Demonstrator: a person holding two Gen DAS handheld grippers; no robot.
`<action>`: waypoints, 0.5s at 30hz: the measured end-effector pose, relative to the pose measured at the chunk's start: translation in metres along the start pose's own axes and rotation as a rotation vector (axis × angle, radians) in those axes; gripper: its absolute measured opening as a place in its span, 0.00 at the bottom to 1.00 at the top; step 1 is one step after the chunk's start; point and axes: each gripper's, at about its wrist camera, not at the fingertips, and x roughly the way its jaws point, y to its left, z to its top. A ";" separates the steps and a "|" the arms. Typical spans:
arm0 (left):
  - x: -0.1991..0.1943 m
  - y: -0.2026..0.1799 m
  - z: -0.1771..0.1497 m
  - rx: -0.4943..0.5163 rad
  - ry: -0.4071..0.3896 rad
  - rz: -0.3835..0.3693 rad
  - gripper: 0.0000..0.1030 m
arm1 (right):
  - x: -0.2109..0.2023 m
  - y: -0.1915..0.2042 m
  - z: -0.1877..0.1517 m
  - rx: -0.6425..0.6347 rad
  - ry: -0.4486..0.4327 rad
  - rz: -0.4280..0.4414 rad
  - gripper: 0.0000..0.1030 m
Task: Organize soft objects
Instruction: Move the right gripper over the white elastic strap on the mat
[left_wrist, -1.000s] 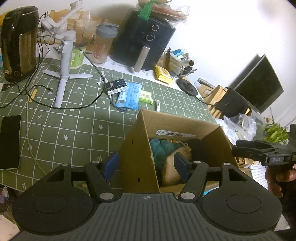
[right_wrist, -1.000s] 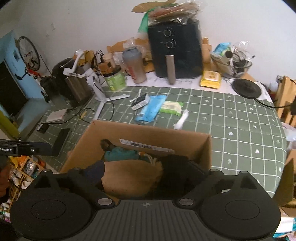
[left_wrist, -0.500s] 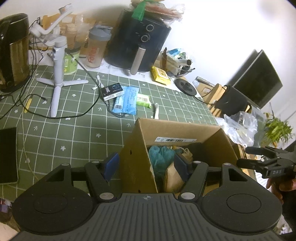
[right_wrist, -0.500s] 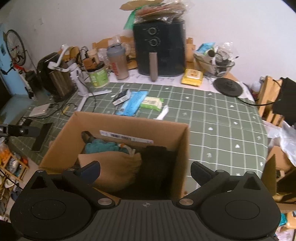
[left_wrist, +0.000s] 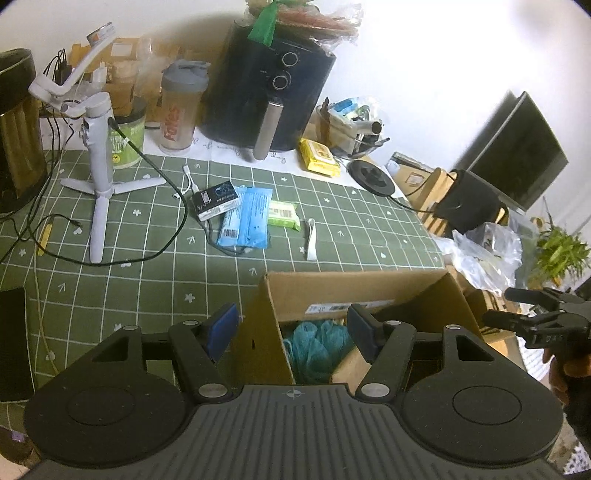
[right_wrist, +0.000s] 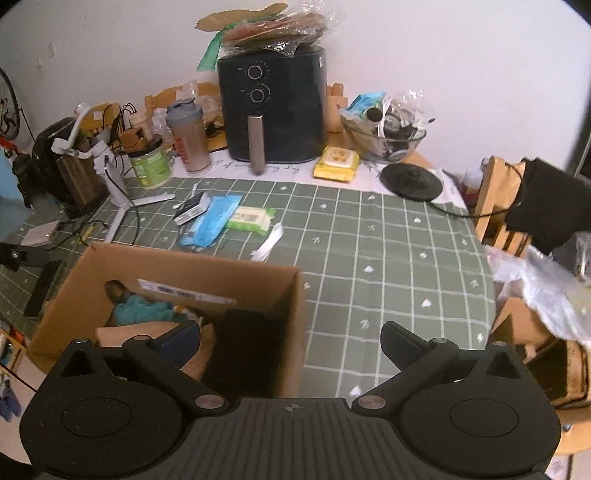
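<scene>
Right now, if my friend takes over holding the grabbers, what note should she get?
Left gripper: open, straddling the near left wall of the cardboard box, not gripping it.
Right gripper: open and empty, straddling the box's right wall.
In the box: teal soft thing, tan soft thing, black soft thing.
Done: those three are packed.
Left: no loose soft toy shows on the green tablecloth; check around.

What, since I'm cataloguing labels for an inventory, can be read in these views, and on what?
"D A S", faint: on the side of the right hand-held gripper.
Red lettering on the shaker bottle: blurred, not readable.
Print on the black box: blurred.
Shipping label on the cardboard box: too small.
Labels on the green jar and the blue packet: too small.
</scene>
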 end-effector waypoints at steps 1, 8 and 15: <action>0.001 0.000 0.002 -0.002 -0.002 0.002 0.62 | 0.002 -0.001 0.001 -0.011 0.001 -0.010 1.00; 0.005 -0.001 0.012 -0.016 -0.016 0.029 0.62 | 0.015 -0.017 0.017 -0.031 -0.047 0.004 1.00; 0.010 -0.004 0.021 -0.023 -0.024 0.063 0.62 | 0.035 -0.033 0.039 -0.081 -0.066 0.020 1.00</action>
